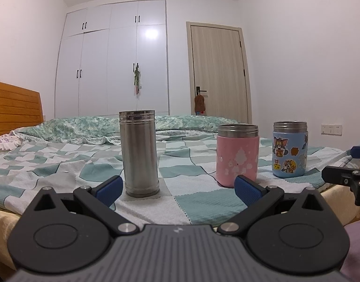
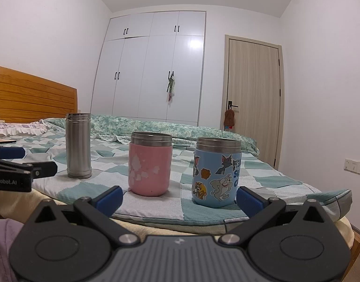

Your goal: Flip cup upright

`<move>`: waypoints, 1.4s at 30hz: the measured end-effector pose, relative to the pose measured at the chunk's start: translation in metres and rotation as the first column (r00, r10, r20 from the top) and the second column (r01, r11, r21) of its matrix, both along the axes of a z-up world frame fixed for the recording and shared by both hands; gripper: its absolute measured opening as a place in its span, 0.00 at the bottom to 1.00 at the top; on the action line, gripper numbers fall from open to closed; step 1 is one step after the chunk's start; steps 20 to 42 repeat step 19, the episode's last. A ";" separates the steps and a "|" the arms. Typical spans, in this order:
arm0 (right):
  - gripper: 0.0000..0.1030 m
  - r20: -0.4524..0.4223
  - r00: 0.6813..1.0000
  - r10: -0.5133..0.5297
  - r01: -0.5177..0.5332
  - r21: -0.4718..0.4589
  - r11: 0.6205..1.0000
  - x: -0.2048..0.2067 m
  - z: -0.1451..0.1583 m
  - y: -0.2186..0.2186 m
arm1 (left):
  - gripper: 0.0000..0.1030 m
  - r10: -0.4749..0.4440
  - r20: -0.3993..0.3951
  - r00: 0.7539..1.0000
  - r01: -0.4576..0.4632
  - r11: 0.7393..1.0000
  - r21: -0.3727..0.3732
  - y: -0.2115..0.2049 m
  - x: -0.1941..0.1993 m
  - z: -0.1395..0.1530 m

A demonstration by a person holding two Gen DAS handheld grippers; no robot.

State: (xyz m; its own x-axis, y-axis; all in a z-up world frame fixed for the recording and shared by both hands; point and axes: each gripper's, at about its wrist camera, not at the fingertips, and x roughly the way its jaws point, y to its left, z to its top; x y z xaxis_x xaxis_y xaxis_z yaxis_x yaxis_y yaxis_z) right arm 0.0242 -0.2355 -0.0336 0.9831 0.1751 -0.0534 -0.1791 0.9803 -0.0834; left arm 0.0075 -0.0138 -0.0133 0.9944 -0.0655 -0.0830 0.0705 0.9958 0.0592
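Observation:
Three lidless cups stand upright in a row on the bed's checked sheet. A tall steel cup is on the left, a pink cup in the middle, a blue cartoon cup on the right. They also show in the right wrist view: steel cup, pink cup, blue cup. My left gripper is open and empty, just short of the steel cup. My right gripper is open and empty, just short of the pink and blue cups.
A wooden headboard is at the left. A rolled green quilt lies behind the cups. White wardrobe and a door stand at the back. The bed's near edge runs below the grippers.

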 end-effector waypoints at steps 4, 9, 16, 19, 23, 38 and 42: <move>1.00 0.002 1.000 0.000 0.000 0.000 1.000 -0.001 0.001 -0.001 | 1.00 -0.006 0.006 1.000 0.006 1.000 0.002 -0.001 -0.001 0.000; 1.00 0.004 1.000 0.001 -0.001 -0.001 1.000 -0.001 0.001 -0.001 | 1.00 -0.004 0.011 1.000 0.004 1.000 0.004 -0.001 -0.002 0.000; 1.00 0.004 1.000 0.001 -0.001 -0.001 1.000 -0.001 0.001 -0.001 | 1.00 -0.001 0.010 1.000 0.001 1.000 -0.004 0.001 -0.001 0.000; 1.00 0.004 1.000 0.002 -0.002 -0.001 1.000 -0.001 0.001 -0.001 | 1.00 0.001 0.010 1.000 -0.001 1.000 -0.007 0.002 -0.001 -0.001; 1.00 0.004 1.000 0.002 -0.002 -0.001 1.000 -0.001 0.001 -0.001 | 1.00 0.001 0.010 1.000 -0.001 1.000 -0.007 0.002 -0.001 -0.001; 1.00 0.004 1.000 0.002 -0.002 -0.001 1.000 -0.001 0.001 -0.001 | 1.00 0.001 0.010 1.000 -0.001 1.000 -0.007 0.002 -0.001 -0.001; 1.00 0.004 1.000 0.002 -0.002 -0.001 1.000 -0.001 0.001 -0.001 | 1.00 0.001 0.010 1.000 -0.001 1.000 -0.007 0.002 -0.001 -0.001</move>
